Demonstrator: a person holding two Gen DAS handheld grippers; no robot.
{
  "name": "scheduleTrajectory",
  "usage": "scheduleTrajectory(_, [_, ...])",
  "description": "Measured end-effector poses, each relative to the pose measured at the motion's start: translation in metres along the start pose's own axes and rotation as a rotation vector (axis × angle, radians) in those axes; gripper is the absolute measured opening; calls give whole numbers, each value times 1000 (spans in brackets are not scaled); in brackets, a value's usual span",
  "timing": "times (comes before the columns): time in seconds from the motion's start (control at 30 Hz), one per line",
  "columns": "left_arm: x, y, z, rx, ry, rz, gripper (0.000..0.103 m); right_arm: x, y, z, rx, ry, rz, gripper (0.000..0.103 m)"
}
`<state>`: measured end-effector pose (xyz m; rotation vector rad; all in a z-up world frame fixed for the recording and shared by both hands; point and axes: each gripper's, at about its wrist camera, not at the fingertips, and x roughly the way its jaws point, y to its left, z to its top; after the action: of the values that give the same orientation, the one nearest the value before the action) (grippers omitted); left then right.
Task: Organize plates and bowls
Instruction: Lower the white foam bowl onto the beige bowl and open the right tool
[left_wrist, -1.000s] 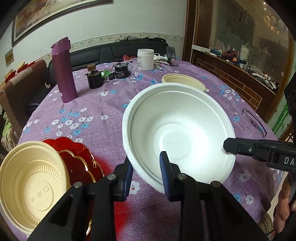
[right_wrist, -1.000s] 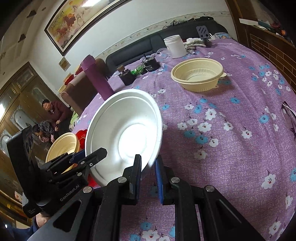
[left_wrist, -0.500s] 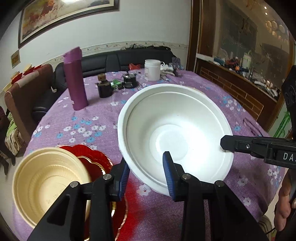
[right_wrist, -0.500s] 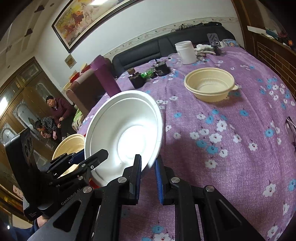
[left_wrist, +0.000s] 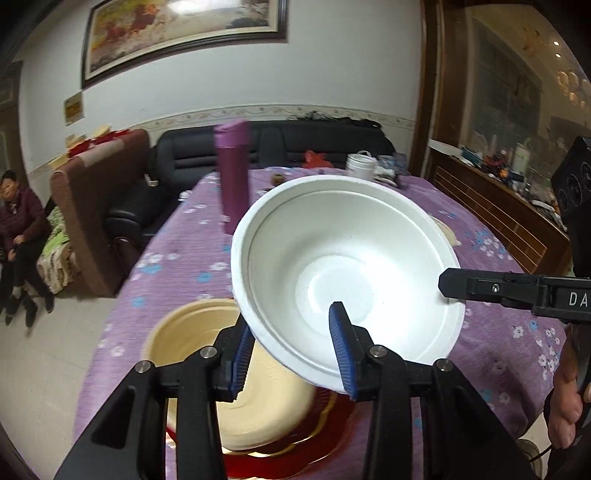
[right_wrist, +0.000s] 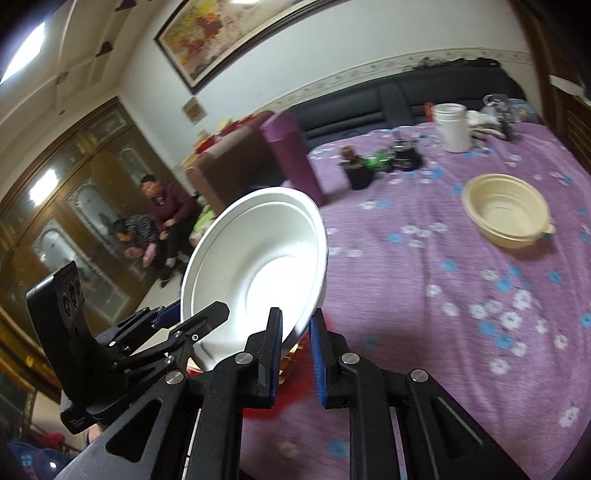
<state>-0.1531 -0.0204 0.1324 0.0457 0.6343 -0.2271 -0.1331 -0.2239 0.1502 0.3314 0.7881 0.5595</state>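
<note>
A white foam bowl (left_wrist: 343, 269) is held in the air, tilted, by both grippers. My left gripper (left_wrist: 291, 354) is shut on its near rim. My right gripper (right_wrist: 295, 343) is shut on the bowl's (right_wrist: 255, 273) opposite rim; its finger shows in the left wrist view (left_wrist: 480, 288). Below the white bowl a cream plastic bowl (left_wrist: 207, 354) sits on a red plate (left_wrist: 295, 450) at the table's near left edge. A second cream bowl (right_wrist: 506, 210) stands on the purple tablecloth at the far right.
A purple flask (left_wrist: 232, 181), a white jar (right_wrist: 452, 127) and small dark items (right_wrist: 384, 162) stand at the back of the table (right_wrist: 461, 295). A sofa and chair lie behind. Two people (right_wrist: 159, 218) sit left of the table.
Both grippers have carried the white bowl left and up, over the cream bowl on the red plate. The grips have not changed.
</note>
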Motion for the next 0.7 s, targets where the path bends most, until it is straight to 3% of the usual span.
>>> scheduleTrajectory(0.33, [-18, 59, -24, -67, 52, 88, 40, 51, 51, -3, -44, 93, 120, 18])
scheduleTrajectory(0.7, [12, 80, -51, -112, 147, 103, 40, 105, 45, -22, -2, 231, 127, 18])
